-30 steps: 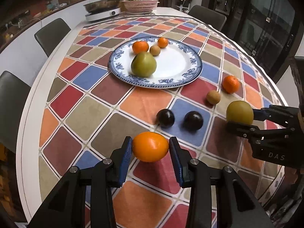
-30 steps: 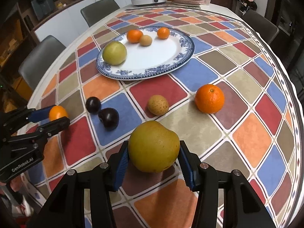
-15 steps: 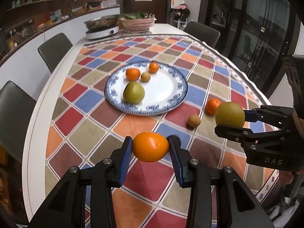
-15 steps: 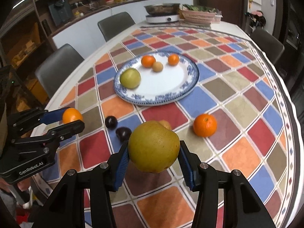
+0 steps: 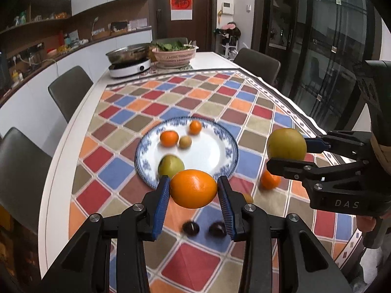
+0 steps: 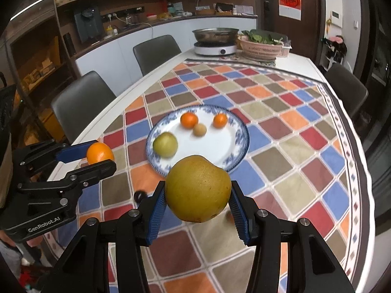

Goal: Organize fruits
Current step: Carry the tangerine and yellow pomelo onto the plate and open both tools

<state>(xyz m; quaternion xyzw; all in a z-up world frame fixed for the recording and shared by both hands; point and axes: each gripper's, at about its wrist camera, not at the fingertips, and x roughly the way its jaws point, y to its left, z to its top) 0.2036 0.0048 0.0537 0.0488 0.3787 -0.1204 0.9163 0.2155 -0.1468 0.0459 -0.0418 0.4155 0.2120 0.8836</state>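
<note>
The left gripper (image 5: 193, 196) is squeezing an orange (image 5: 193, 188) between its blue jaws, and it is holding the orange up in the air above the counter (image 5: 61, 171). The right gripper (image 6: 198, 205) is squeezing a big yellow-green pear (image 6: 198, 188) in its jaws the same way, up in the air too. Past them a blue and white plate (image 6: 240, 146) is sitting on the checked tablecloth (image 6: 305, 151), and it is carrying a green pear (image 6: 165, 144), two small oranges and one little brown fruit (a bit blurry). Two dark plums (image 5: 204, 228) are lying on the cloth under the left gripper, and another orange (image 5: 268, 180) is lying to the right of the plate.
</note>
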